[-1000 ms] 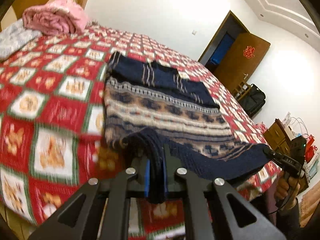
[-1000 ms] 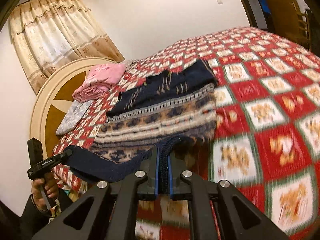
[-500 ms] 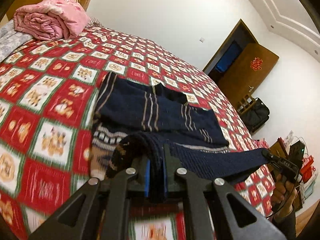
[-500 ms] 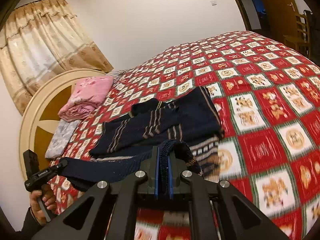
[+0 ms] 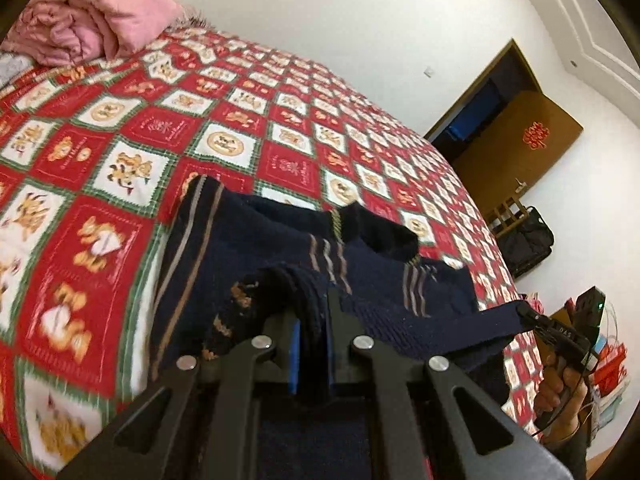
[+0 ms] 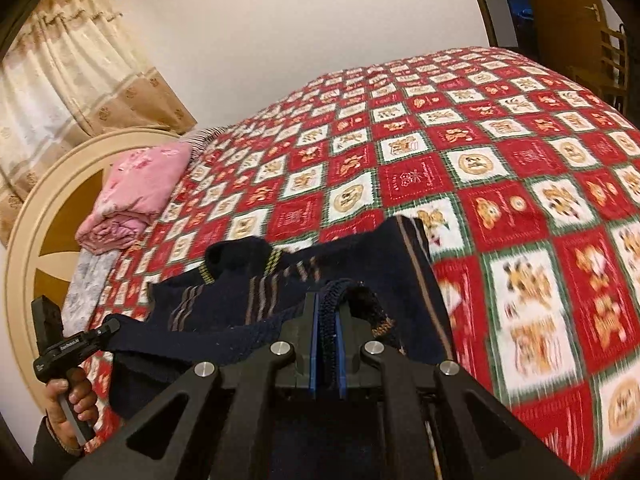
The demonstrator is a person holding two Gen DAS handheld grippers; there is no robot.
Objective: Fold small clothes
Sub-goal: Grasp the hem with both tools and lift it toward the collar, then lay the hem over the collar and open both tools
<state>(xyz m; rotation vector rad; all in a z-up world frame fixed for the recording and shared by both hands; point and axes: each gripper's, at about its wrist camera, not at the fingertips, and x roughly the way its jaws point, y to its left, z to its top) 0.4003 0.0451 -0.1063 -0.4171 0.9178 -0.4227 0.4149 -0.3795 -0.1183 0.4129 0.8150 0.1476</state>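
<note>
A dark navy knitted sweater with thin tan stripes lies on the red patterned bedspread; it also shows in the right wrist view. My left gripper is shut on one corner of its ribbed hem. My right gripper is shut on the other hem corner. The hem stretches taut between them, lifted over the sweater's upper part. Each gripper shows in the other's view, the right one and the left one.
A folded pink blanket lies by the round headboard. Curtains hang behind. An open brown door and a black bag stand beyond the bed's far side.
Both grippers have carried the hem forward over the sweater towards the collar. The patterned lower band is now covered by the fold.
</note>
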